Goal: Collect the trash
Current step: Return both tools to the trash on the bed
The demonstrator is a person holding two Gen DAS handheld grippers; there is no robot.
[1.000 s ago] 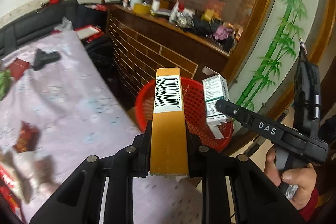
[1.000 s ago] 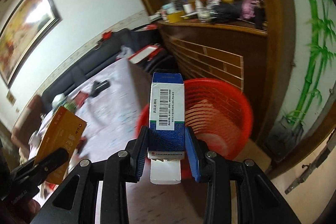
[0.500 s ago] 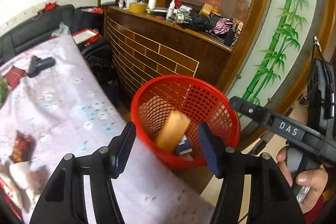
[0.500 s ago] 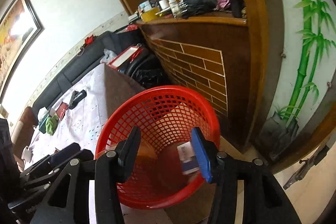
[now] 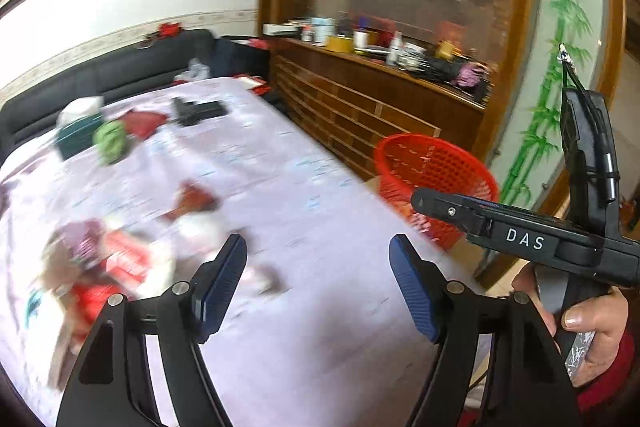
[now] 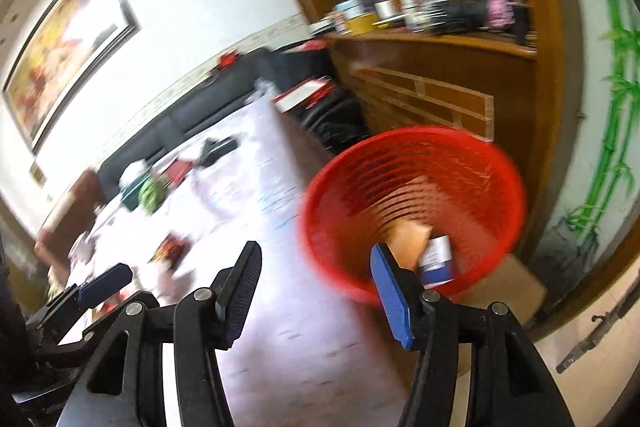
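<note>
The red mesh basket stands off the table's right edge and holds an orange box and a blue-and-white box; it also shows in the left wrist view. My left gripper is open and empty above the table. My right gripper is open and empty at the table's edge beside the basket; it shows in the left wrist view too. Blurred red and white wrappers lie at the table's left. A green crumpled piece lies further back.
A black object and a dark green tissue box lie at the table's far end. A black sofa runs behind it. A cluttered wooden counter stands behind the basket. A bamboo-painted panel is on the right.
Both grippers have swung left, away from above the basket and towards the table. Both stay open and empty. The two boxes lie in the basket.
</note>
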